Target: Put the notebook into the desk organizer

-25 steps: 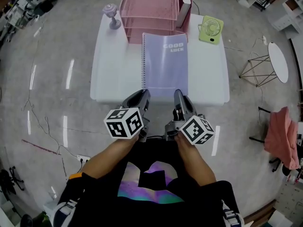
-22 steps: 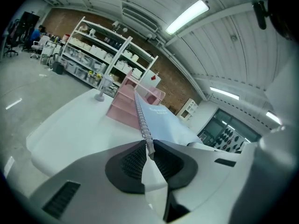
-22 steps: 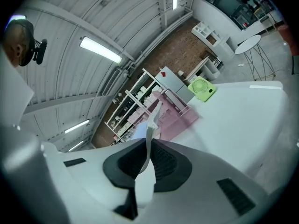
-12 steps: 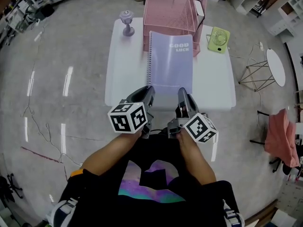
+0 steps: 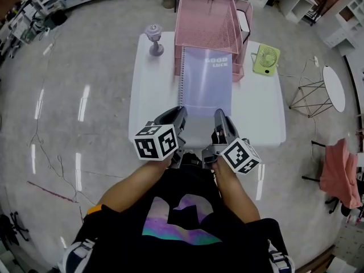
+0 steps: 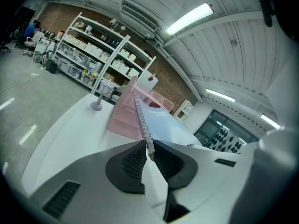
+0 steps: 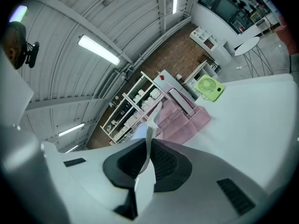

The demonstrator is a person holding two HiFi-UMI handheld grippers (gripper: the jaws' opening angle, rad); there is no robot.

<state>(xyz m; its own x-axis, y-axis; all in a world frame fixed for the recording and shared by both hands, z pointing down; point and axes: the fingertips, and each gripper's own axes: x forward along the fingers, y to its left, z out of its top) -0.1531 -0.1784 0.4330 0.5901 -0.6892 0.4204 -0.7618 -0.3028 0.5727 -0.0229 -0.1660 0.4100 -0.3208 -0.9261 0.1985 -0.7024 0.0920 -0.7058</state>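
Notebook [image 5: 207, 81]: lilac cover, spiral down its left edge, pale lettering at the far end. It sits mid-frame over the white table [image 5: 153, 90], its far end under the top tray of the pink mesh desk organizer [image 5: 207, 21].
My left tongs [image 5: 177, 114]: clamped on the near corner at the spiral.
My right tongs [image 5: 220, 117]: pinching the other near corner.
My forearms: side by side from the bottom of the frame, both pointing up-frame.

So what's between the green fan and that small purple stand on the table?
The pink desk organizer, with the notebook poking into it, in the head view.
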